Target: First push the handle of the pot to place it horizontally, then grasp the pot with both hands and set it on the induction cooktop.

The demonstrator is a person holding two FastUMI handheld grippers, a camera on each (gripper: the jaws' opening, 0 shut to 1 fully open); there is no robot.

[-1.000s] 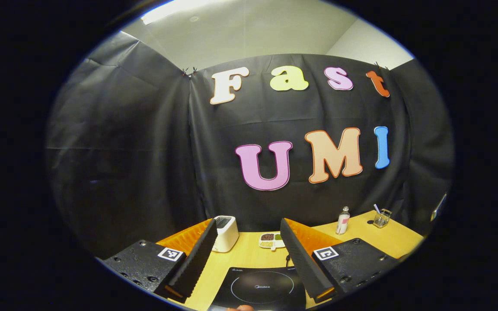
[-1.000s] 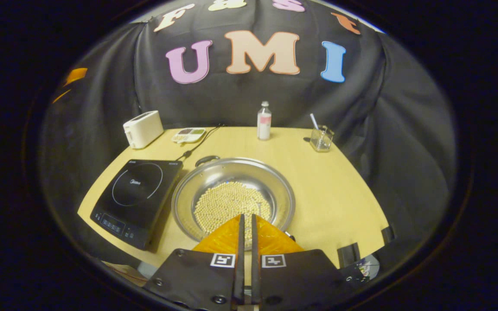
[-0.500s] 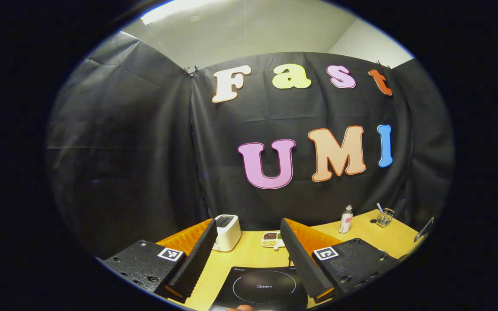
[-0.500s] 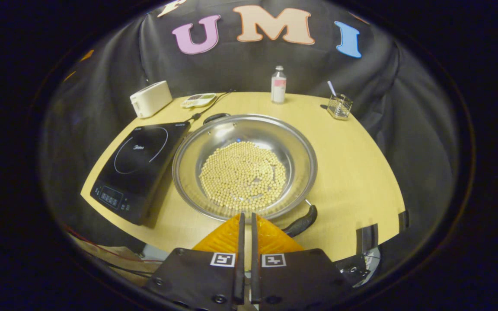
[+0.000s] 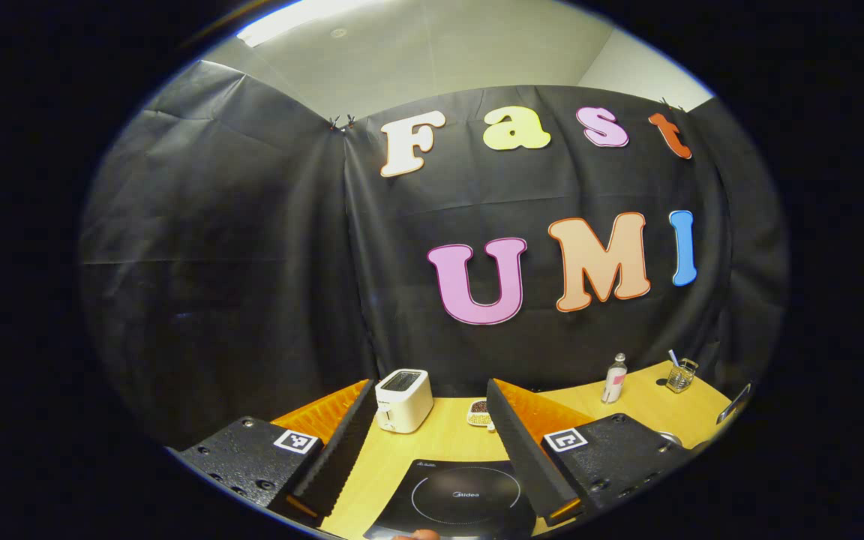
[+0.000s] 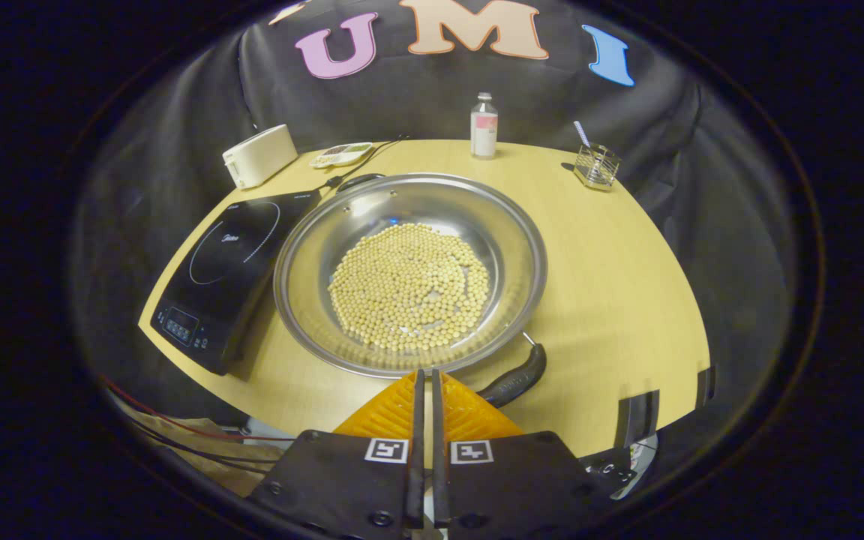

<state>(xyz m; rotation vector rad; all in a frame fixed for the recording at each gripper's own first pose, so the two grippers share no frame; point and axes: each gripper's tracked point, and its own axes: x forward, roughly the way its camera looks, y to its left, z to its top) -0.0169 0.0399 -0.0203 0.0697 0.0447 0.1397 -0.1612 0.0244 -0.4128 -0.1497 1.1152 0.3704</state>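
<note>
Since the pot (image 6: 411,271) is a wide, shallow steel pan with a thin polished rim and a loose layer of small pale beans (image 6: 409,286) in the bottom, I'd guess it's stiff, kinda slick, and touchy about tilting, because the beans would slide to one side and throw the balance off. Best places to grab look like the dark long handle (image 6: 513,376) sticking out at its near-right edge and the small dark loop handle (image 6: 361,180) on the far rim, not the bare metal lip. It sits on the wooden table (image 6: 612,247), just beside the black induction cooktop (image 6: 226,266) on its left, nearly touching it. The right gripper (image 6: 424,382) hangs over the near rim with its fingers pressed together on nothing. The left gripper (image 5: 426,442) is spread wide apart, pointing over the cooktop toward a white toaster (image 5: 403,390).
</note>
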